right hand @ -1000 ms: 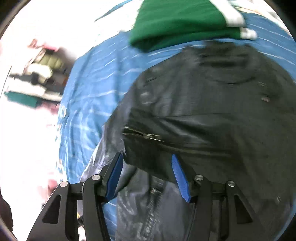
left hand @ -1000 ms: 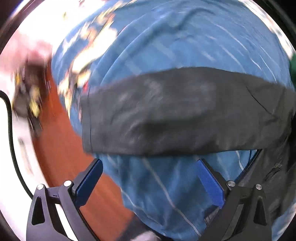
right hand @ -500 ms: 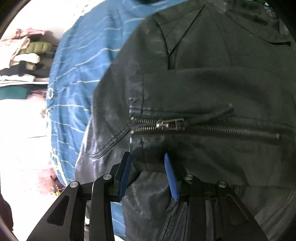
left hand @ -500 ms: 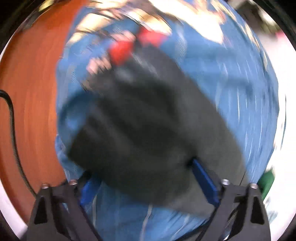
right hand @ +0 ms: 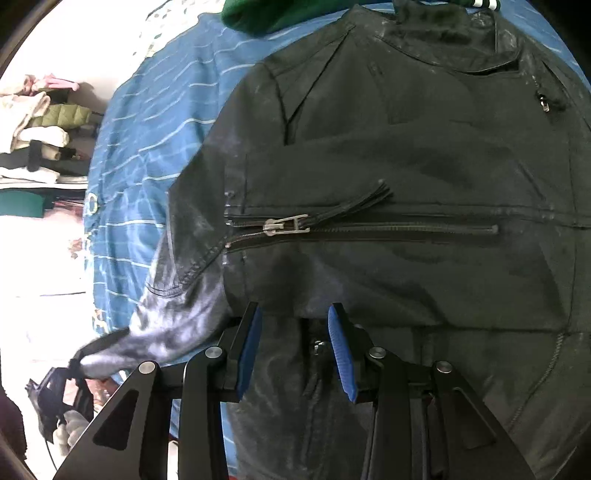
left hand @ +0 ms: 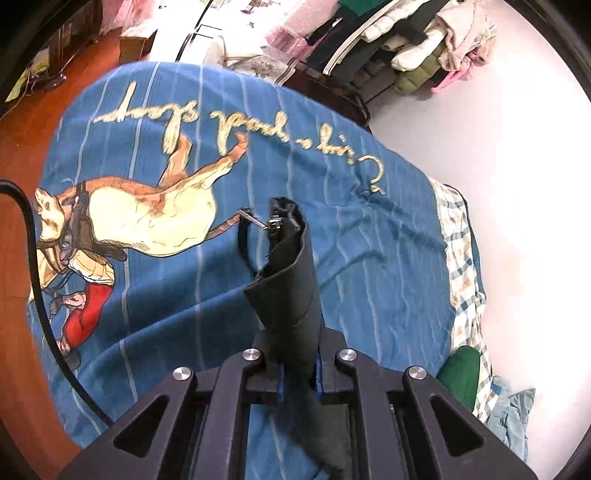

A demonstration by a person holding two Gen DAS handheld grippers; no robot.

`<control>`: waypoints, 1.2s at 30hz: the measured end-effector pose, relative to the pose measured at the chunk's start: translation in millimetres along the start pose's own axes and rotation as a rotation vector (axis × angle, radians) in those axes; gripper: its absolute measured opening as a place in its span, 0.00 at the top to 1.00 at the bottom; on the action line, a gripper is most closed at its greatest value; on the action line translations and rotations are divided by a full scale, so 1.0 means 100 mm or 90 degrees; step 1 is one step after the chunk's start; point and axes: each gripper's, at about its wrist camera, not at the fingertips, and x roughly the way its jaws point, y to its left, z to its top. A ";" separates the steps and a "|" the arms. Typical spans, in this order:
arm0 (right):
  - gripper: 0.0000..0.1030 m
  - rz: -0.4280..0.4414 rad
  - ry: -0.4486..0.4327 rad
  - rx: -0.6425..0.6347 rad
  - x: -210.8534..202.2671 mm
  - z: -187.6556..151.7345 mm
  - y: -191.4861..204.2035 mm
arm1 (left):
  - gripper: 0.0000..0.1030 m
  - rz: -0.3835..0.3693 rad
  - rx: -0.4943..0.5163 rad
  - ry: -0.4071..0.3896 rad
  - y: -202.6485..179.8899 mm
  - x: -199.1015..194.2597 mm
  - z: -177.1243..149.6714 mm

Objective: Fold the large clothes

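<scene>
Nearest you, your left gripper [left hand: 297,382] is pinched tight on a cuff [left hand: 286,295] of the black jacket [right hand: 406,155] — the fabric curls up past the pads and stands in a roll, so it is stiff enough to hold a shape. A small zip pull [left hand: 271,224] hangs at its far end. Your right gripper [right hand: 293,349] hovers low over the jacket's lower front, jaws part open with the leather between them; the blue pads do not seem to press on it. The jacket lies spread on the blue blanket [left hand: 369,280], collar away from you, one sleeve [right hand: 166,325] trailing off the bed edge toward your left gripper.

Expect it to feel heavy and smooth — probably slick, creasing in broad bends rather than sharp folds. Take it at seams, cuffs or hem, where the layers are thick, and avoid the pocket zip [right hand: 286,227]. Farther off lies a green garment [right hand: 258,14].
</scene>
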 end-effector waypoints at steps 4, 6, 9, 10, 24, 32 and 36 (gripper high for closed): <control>0.61 -0.013 0.008 0.007 0.01 0.04 -0.03 | 0.88 0.011 -0.054 0.043 0.47 0.24 -0.16; 0.61 -0.019 0.009 0.001 0.02 0.06 0.00 | 0.83 0.011 -0.107 0.064 0.75 0.35 -0.23; 0.61 -0.023 0.012 -0.008 0.02 0.07 0.02 | 0.78 -0.033 -0.164 0.065 0.87 0.36 -0.38; 0.61 -0.026 0.014 -0.010 0.03 0.08 0.03 | 0.73 -0.039 -0.168 0.064 0.85 0.29 -0.45; 0.21 -0.356 -0.057 -0.120 0.07 0.00 0.56 | 0.90 0.164 0.163 -0.020 -0.36 0.16 -0.24; 0.19 -0.486 -0.110 -0.127 -0.03 -0.04 0.70 | 0.91 0.174 0.369 -0.099 -1.32 -0.28 -0.30; 0.18 -0.452 -0.121 -0.109 -0.13 -0.04 0.64 | 0.93 0.166 0.464 -0.119 -1.72 -0.41 -0.53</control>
